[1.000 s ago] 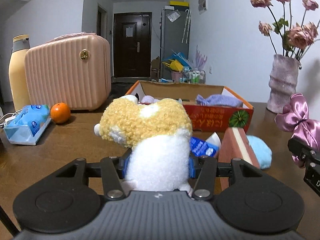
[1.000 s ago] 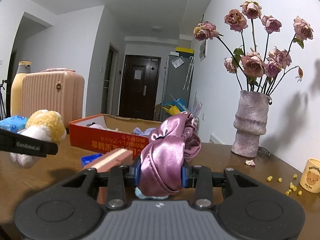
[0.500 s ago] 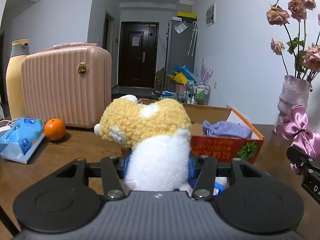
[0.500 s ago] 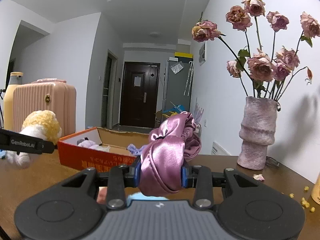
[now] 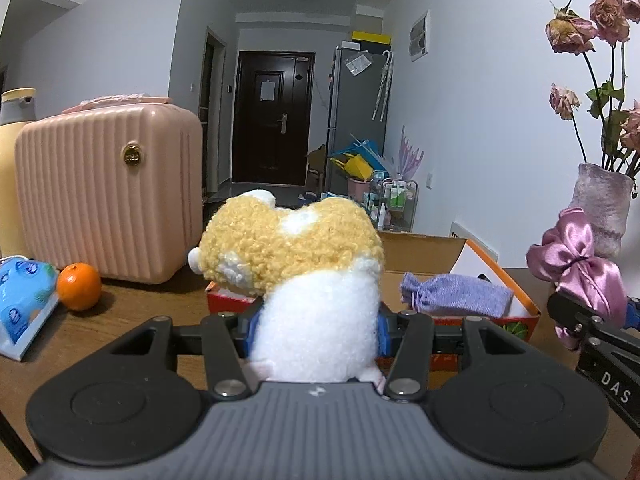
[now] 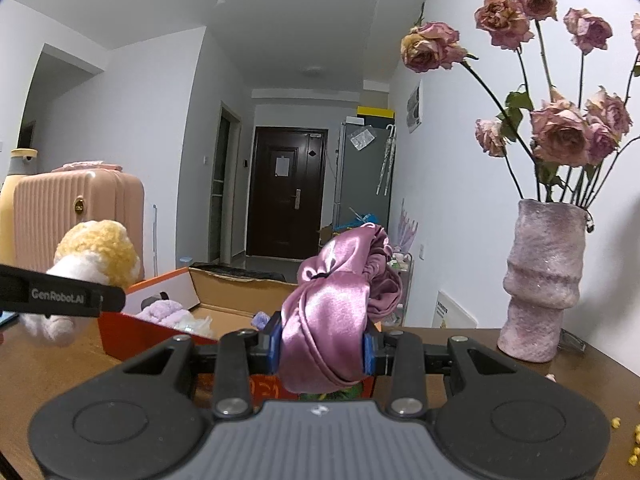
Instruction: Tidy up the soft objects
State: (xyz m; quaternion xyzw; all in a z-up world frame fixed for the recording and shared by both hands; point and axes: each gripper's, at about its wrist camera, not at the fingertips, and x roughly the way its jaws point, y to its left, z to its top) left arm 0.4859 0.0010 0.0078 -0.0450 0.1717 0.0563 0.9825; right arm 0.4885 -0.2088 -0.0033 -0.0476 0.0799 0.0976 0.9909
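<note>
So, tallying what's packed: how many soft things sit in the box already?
2 visible: a lavender cloth pouch at its right end, a fluffy purple item at its left. The grippers may hide others.

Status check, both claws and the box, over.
Left claw shut on plush. Right claw shut on scrunchie. Both held near the box, nothing dropped in yet. No obstruction seen.
</note>
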